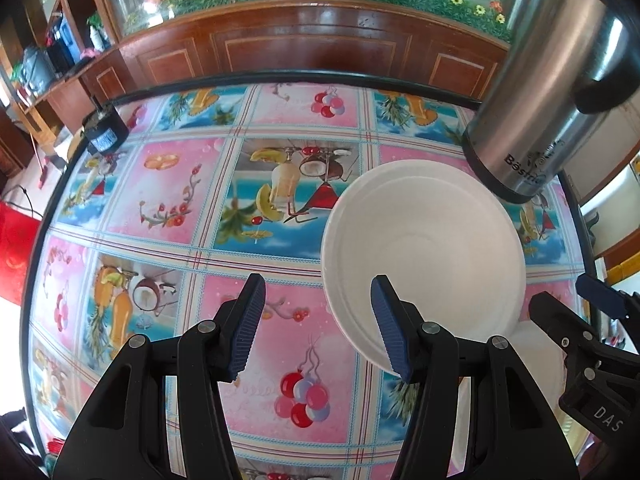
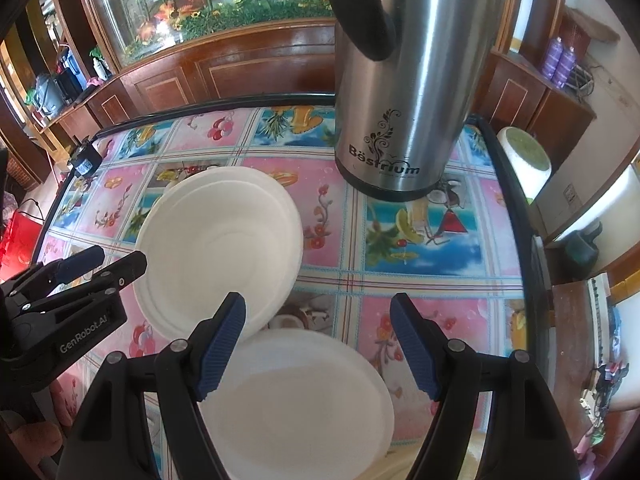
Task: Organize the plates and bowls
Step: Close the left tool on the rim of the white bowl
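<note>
Nearest in the right wrist view, the right hand-held gripper (image 2: 318,344) hangs wide apart over a white plate (image 2: 304,404) at the near edge of the desk (image 2: 420,288); its blue fingers (image 2: 222,346) stand clear of the plate and grip nothing. The left wrist view shows only a sliver of this near plate (image 1: 536,356), mostly hidden behind the black gripper arms.

The left hand-held gripper (image 1: 318,328) is about half open and also empty. Its left pad sits over bare patterned cloth, while its right pad overlaps the near-left rim of the white bowl (image 1: 424,248) in the picture; whether it touches that rim cannot be told. The right wrist view shows this gripper from the side (image 2: 100,266), at the left of the frame, beside the bowl's left edge, with a bit of the person's hand (image 2: 28,440) below it.

The bowl (image 2: 218,248) sits just beyond the near plate, and its near rim appears to meet or overlap the plate's far edge. Behind its far rim a second white rim peeks out, so it seems to rest in or on another white dish.

Farther right stands a steel kettle (image 2: 408,92) with a black base and handle, upright on the desk, near the bowl but apart from it. Only the right view shows its printed label in full; the left view crops the kettle (image 1: 548,92) at the frame's right edge. At the far left corner of the desk lies a small black object (image 1: 105,130). Beyond the desk is a wooden cabinet (image 1: 312,48) under a glass tank with artificial flowers.
</note>
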The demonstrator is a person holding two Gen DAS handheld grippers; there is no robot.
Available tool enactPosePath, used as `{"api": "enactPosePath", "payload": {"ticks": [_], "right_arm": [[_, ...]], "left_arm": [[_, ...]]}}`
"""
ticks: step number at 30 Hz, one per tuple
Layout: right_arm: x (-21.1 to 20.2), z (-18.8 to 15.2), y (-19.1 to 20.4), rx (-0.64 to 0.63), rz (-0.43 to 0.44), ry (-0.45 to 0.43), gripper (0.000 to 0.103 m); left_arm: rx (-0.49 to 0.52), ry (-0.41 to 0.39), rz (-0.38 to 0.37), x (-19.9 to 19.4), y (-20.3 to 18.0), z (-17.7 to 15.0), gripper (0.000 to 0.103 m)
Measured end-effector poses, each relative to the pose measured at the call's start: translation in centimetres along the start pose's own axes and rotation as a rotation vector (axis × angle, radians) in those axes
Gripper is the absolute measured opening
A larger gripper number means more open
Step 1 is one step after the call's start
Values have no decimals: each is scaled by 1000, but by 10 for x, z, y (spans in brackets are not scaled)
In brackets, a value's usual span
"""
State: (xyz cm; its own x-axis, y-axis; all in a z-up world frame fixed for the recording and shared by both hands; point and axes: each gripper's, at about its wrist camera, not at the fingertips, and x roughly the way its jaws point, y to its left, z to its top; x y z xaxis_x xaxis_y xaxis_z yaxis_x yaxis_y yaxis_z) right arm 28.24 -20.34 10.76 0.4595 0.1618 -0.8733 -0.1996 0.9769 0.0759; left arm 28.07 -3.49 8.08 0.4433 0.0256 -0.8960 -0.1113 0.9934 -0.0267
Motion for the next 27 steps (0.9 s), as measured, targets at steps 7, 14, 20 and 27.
{"api": "enactPosePath", "payload": {"ticks": [7,14,20,27], "right_arm": [[14,12,-2,1,32,34,75],[27,16,-1,-8,46,61,75],[31,20,-2,-13,46,68,75],[36,23,-4,-18,44,89,58]], "left_arm": [[-17,18,1,8,4,7,55],[-21,71,-16,22,1,10,55],[-6,80,4,28,-2,11,55],[2,103,17,33,-5,13,55]]}}
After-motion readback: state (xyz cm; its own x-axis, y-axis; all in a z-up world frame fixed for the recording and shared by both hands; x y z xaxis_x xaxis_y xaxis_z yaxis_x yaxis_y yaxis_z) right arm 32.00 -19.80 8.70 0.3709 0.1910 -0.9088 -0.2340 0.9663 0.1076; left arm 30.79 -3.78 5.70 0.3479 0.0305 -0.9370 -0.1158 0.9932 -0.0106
